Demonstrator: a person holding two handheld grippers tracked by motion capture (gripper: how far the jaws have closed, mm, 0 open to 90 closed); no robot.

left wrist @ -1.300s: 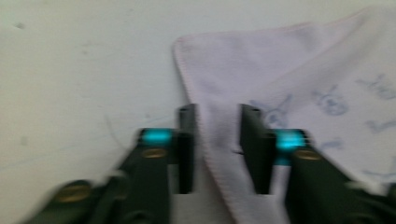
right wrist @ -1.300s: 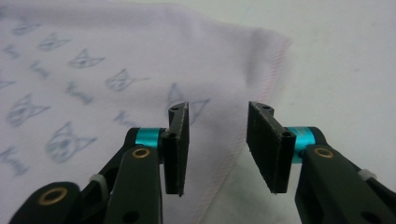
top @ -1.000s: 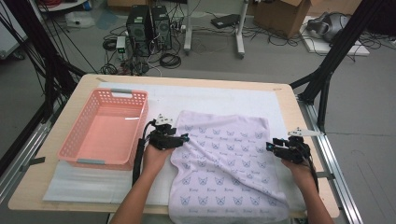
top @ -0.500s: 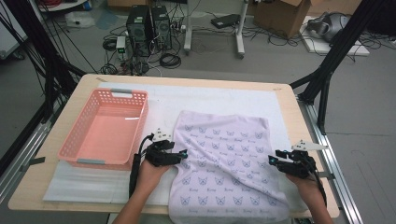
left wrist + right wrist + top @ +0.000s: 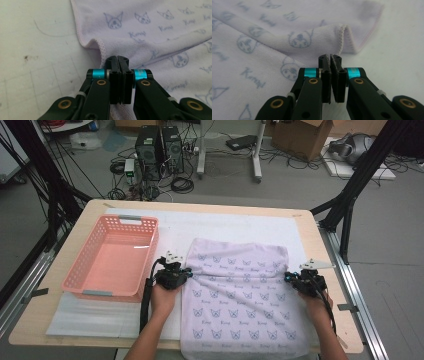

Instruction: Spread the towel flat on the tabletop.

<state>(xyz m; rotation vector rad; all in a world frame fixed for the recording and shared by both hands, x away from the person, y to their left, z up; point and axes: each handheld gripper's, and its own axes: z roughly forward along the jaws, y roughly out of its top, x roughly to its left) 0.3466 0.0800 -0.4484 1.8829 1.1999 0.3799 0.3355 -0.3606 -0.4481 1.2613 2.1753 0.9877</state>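
A pale lilac towel [image 5: 240, 290] printed with small blue cat faces lies flat on the white mat, its near end hanging over the table's front edge. My left gripper [image 5: 189, 274] sits at the towel's left edge. Its jaws have just closed and are shut on the puckered hem [image 5: 100, 46], as the left gripper [image 5: 117, 58] shows up close. My right gripper [image 5: 289, 279] is at the towel's right edge; its jaws have also just closed. In its own view the right gripper [image 5: 330, 56] pinches the cloth below a raised fold of the towel [image 5: 262, 32].
A pink plastic basket [image 5: 115, 262] stands with nothing in it, left of the towel and close to my left hand. A white mat [image 5: 225, 227] covers the tabletop, with a foam sheet [image 5: 95, 320] at the front left. The table's right edge [image 5: 320, 250] lies just beyond my right gripper.
Both grippers' jaws have closed on the towel's side edges. A shallow crease now runs across the towel between them. The hands have barely shifted.
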